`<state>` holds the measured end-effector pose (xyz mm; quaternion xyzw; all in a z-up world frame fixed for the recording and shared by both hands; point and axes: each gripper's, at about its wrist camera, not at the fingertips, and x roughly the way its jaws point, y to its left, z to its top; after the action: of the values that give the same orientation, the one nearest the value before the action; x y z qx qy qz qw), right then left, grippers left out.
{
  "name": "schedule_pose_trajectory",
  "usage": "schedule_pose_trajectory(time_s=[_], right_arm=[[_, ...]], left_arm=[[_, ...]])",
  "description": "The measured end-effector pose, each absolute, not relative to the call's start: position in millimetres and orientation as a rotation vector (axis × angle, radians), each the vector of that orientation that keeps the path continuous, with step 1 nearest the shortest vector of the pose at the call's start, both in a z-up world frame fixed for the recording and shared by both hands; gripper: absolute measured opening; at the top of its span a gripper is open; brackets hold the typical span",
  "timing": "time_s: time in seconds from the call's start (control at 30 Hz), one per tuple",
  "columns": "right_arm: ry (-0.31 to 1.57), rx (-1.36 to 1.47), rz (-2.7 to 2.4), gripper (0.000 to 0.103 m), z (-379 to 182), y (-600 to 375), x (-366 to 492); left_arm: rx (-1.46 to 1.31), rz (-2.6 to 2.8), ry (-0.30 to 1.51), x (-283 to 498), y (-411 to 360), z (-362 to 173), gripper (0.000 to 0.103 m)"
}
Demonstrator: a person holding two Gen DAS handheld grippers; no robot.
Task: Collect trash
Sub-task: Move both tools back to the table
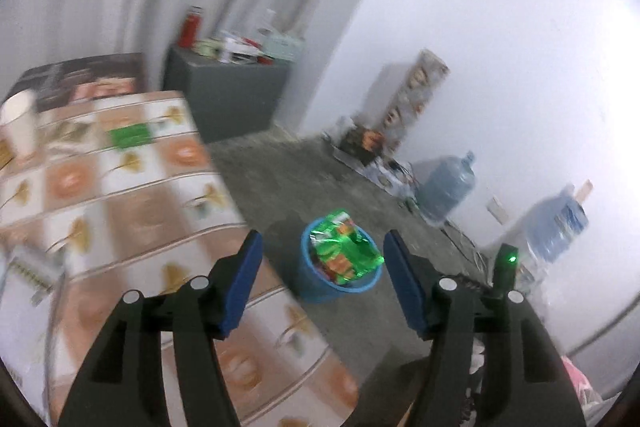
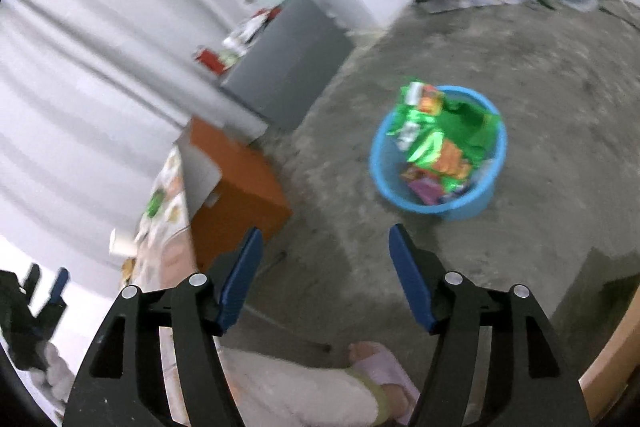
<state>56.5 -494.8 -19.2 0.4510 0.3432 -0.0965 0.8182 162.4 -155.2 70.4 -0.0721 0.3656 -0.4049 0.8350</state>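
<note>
Left wrist view: the left gripper (image 1: 322, 261) points down and forward, its two blue pads spread wide with nothing between them. Beyond the gap a blue plastic tub (image 1: 320, 291) stands on the bare concrete floor (image 1: 280, 179), close to the corner of a table covered with a patterned cloth (image 1: 132, 195). The tub sits beside the table, probably so that rubbish can go straight down into it. It is heaped with shiny green snack wrappers (image 1: 346, 247), which stick up above the rim. One more small green packet (image 1: 130, 135) lies on the cloth, well apart from the tub, and a pale cup (image 1: 18, 125) stands at the table's far left edge. Two large water bottles (image 1: 448, 187) stand against the wall.

Right wrist view: the right gripper (image 2: 322, 261) also points down, pads wide apart and empty. The same tub (image 2: 472, 205) lies farther off on the floor, wrappers (image 2: 440, 135) piled inside. A person's foot in a pale slipper (image 2: 384, 367) shows below. The table (image 2: 236, 179) is at the left, seen edge-on, with the green packet (image 2: 155, 203) on it.

With both grippers empty, that packet looks like the next thing to collect.
</note>
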Motion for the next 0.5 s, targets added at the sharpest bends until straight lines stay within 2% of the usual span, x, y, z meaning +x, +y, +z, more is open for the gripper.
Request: schedule_pose_trajectory(time_s=[0.27,0.5], right_arm=[[0.755,0.900,-0.024,0.063,16,-432,90],[0.802,0.700,0.156,0.064,56,-360,134]], left_arm=[[-0.284,-0.638,0.730,141,-21,56,0.064],[-0.407,-0.462,0.758,128,68,27,0.065]])
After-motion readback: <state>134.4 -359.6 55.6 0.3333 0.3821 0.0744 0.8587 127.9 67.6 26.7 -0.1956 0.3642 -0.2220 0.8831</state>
